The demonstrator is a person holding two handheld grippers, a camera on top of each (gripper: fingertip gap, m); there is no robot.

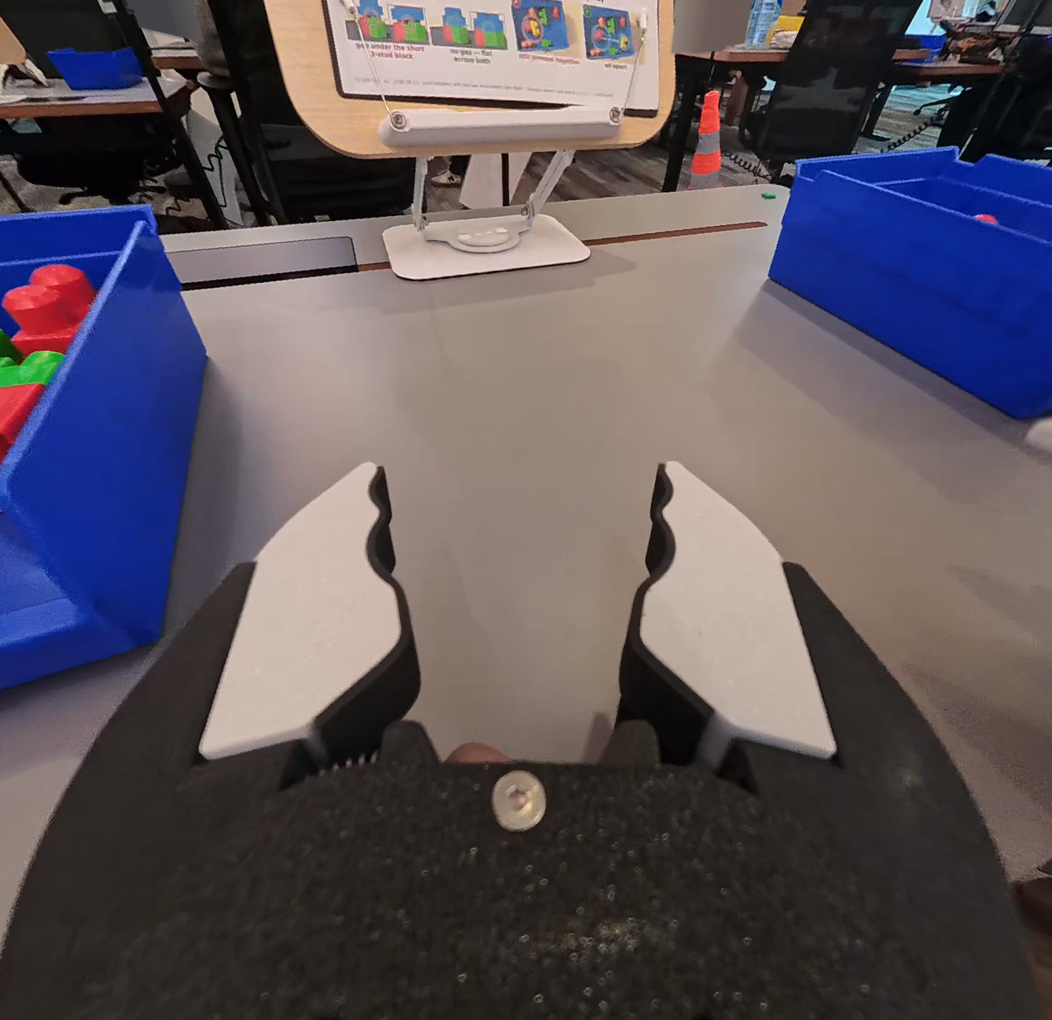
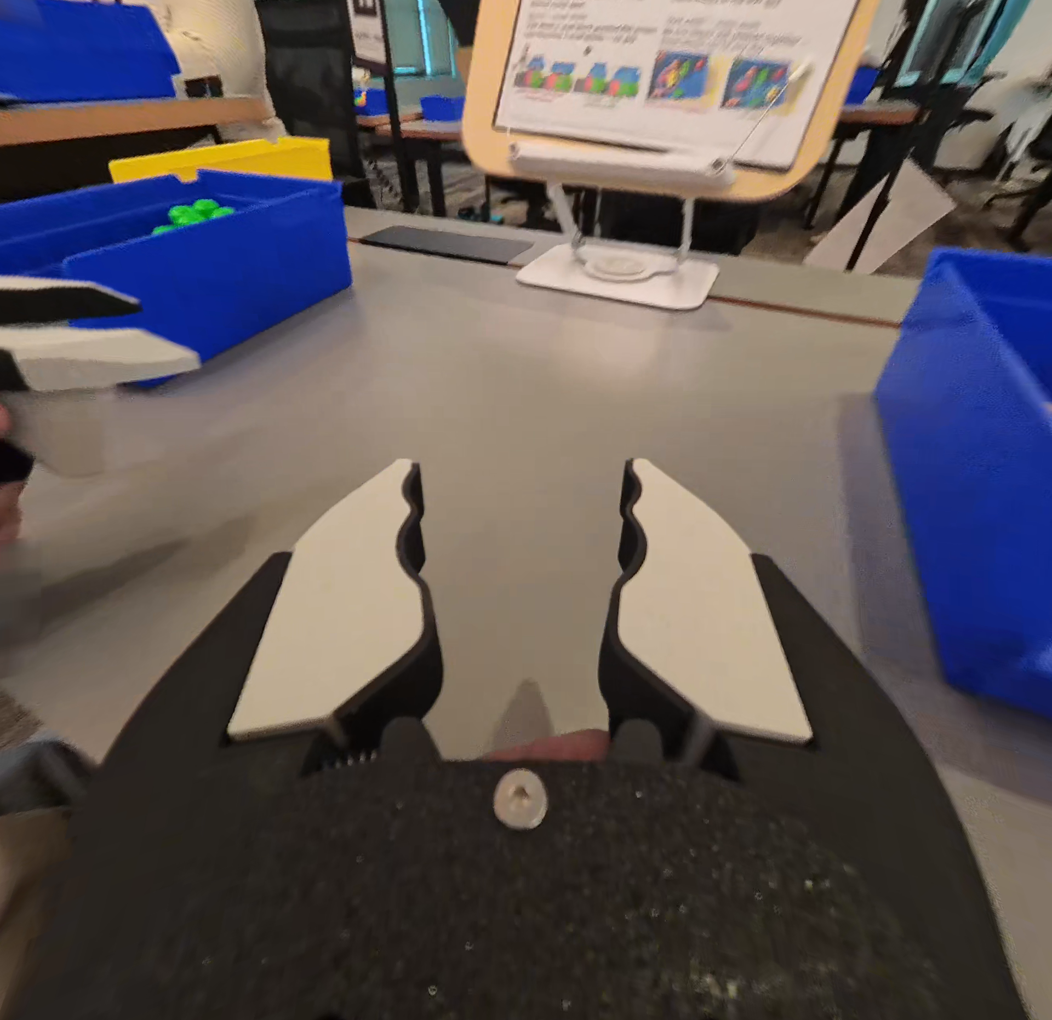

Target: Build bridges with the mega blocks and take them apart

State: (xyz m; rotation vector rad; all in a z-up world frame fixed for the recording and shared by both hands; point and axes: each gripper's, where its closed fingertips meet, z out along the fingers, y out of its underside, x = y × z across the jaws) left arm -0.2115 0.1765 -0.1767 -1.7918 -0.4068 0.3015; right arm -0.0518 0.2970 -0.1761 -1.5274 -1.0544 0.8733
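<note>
Left wrist view had the left tongs (image 1: 521, 469) spread wide over bare grey bench (image 1: 512, 366), gripping nothing; red and green blocks (image 1: 34, 332) sat in the left blue bin (image 1: 114, 423). Right tongs (image 2: 522, 466) gaped empty too, an instruction stand (image 2: 620, 270) and office desks beyond.

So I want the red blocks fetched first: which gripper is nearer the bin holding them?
Left. The left gripper hovers beside the blue bin with the red blocks; the right gripper is farther, over mid-table.
</note>
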